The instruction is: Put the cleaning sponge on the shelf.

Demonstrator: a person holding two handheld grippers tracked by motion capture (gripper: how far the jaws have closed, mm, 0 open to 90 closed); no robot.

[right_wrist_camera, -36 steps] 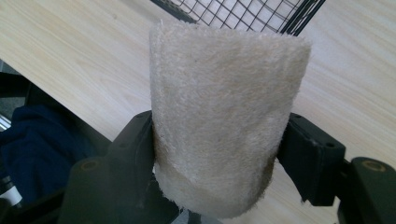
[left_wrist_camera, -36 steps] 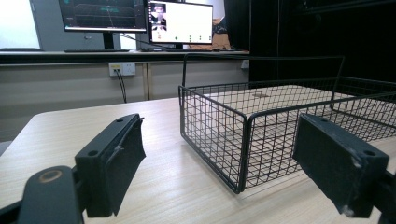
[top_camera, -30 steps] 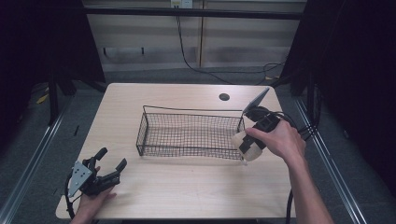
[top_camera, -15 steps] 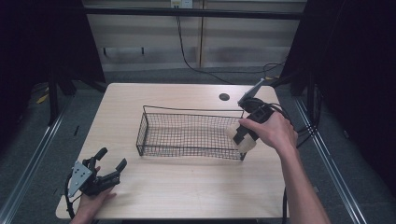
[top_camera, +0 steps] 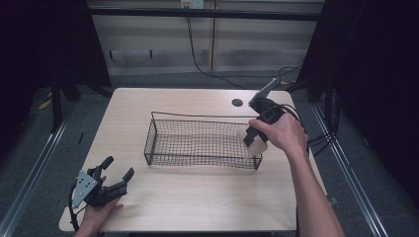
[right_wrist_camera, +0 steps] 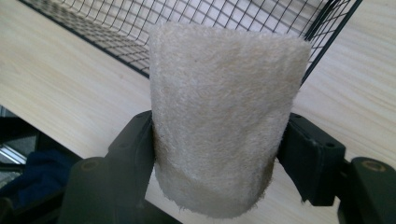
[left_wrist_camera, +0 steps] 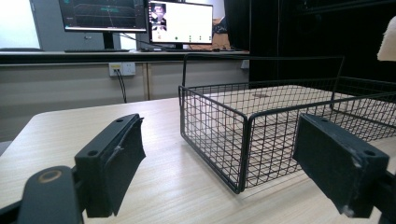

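Fuzzy cream cylinder roll point(right_wrist_camera: 224, 121) clamped in right gripper point(right_wrist_camera: 219, 154), left gripper point(left_wrist_camera: 219, 172) agape

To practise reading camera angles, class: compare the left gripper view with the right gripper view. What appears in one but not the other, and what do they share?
The left gripper view alone has two lit monitors on a far counter, a wall socket, and the left gripper with its jaws spread wide, nothing between them. The right gripper view alone has the right gripper with its jaws pressed against both sides of a fuzzy cream roll, seen close up. Both share the black wire basket and the pale wooden table.
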